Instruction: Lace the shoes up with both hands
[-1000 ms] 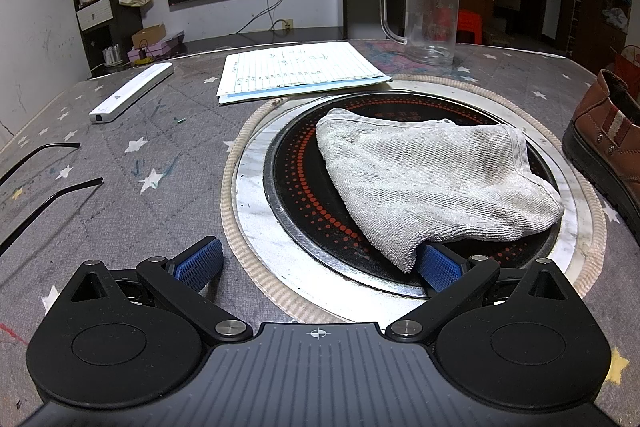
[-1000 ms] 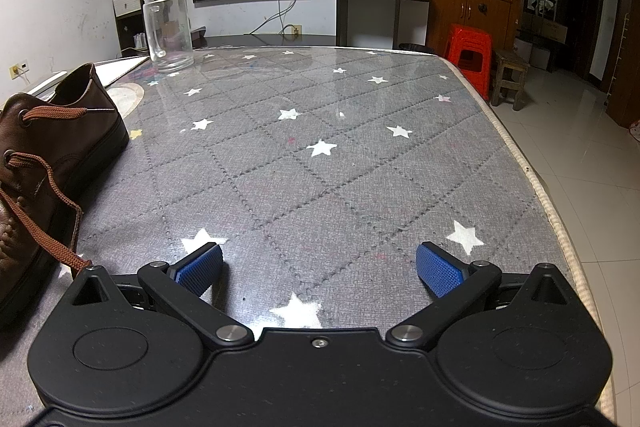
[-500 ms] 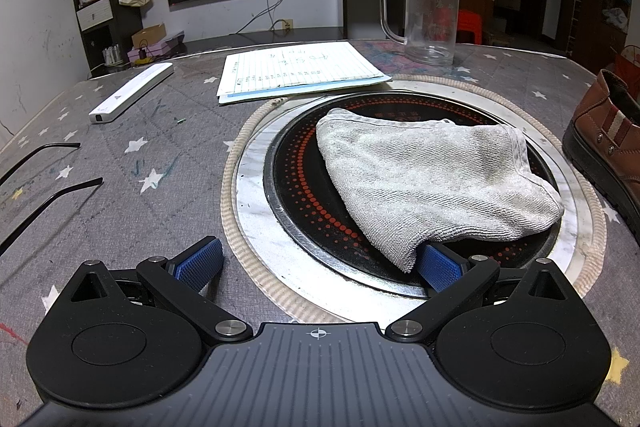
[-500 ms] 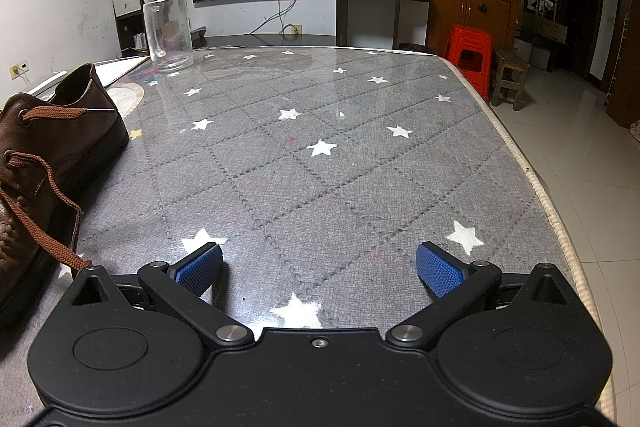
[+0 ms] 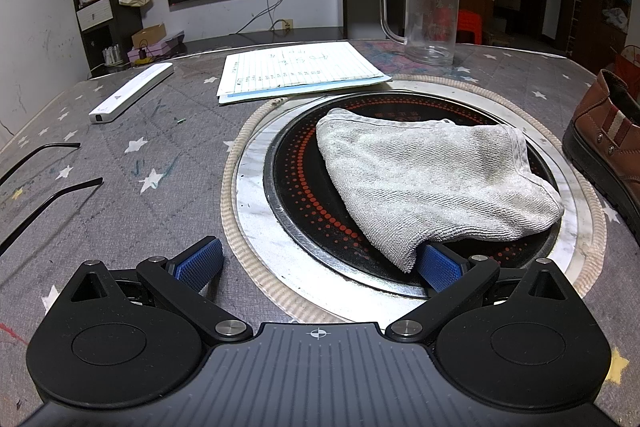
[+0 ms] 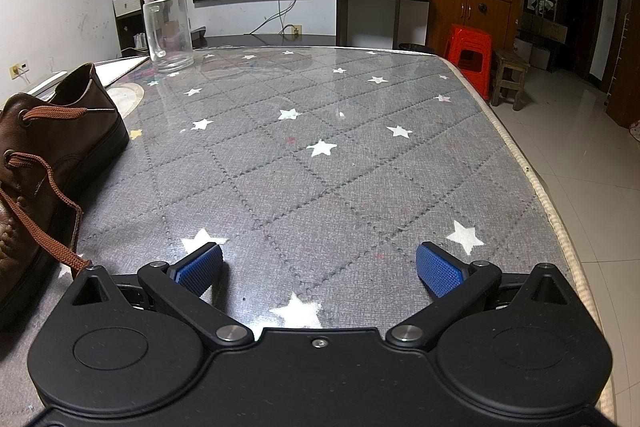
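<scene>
Left wrist: left gripper [image 5: 319, 262] spread, right pad perhaps touching the cloth [image 5: 432, 183]. Right gripper [image 6: 319, 269] spread (empty), shoe [image 6: 44, 163] beside it.

The bench [image 5: 168, 163] is covered in grey quilted cloth with white stars under a clear glossy sheet. A round cooktop [image 5: 304, 195] with a braided rim is set into it, and a grey towel [image 5: 432, 183] lies on that. On the bench lie lined papers [image 5: 300, 71], a white bar-shaped device [image 5: 132, 93], a clear handled jar [image 5: 432, 15], and black spectacle arms [image 5: 44, 203]. A brown leather shoe [image 6: 44, 155] stands at the right view's left edge, its lace [image 6: 60, 227] trailing loose.
</scene>
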`<act>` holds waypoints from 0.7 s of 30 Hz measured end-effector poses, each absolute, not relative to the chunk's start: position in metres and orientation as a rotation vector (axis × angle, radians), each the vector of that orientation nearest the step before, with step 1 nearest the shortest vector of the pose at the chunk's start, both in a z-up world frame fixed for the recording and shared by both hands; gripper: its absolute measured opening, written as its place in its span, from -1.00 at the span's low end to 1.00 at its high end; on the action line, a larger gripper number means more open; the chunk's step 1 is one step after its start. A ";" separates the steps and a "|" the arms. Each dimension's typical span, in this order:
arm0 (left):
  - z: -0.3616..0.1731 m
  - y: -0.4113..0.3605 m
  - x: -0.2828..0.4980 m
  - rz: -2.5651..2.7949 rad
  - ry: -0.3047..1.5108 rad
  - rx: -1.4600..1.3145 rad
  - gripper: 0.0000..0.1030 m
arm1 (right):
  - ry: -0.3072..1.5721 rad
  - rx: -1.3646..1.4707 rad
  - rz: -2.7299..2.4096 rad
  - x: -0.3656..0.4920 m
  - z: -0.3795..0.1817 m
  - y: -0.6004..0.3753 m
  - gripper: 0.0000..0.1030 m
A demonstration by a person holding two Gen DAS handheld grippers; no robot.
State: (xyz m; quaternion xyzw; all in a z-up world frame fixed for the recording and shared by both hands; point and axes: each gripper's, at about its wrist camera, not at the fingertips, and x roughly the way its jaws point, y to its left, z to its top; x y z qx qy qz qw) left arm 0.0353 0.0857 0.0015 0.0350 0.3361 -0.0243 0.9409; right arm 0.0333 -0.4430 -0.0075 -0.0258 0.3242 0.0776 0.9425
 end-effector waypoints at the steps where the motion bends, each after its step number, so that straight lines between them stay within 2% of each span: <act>1: 0.001 0.086 0.036 -0.050 0.686 0.071 1.00 | 0.661 -0.053 0.158 0.033 -0.007 -0.443 1.00; 21: 0.002 0.085 0.035 -0.050 0.686 0.071 0.99 | 0.661 -0.053 0.158 0.033 -0.007 -0.443 1.00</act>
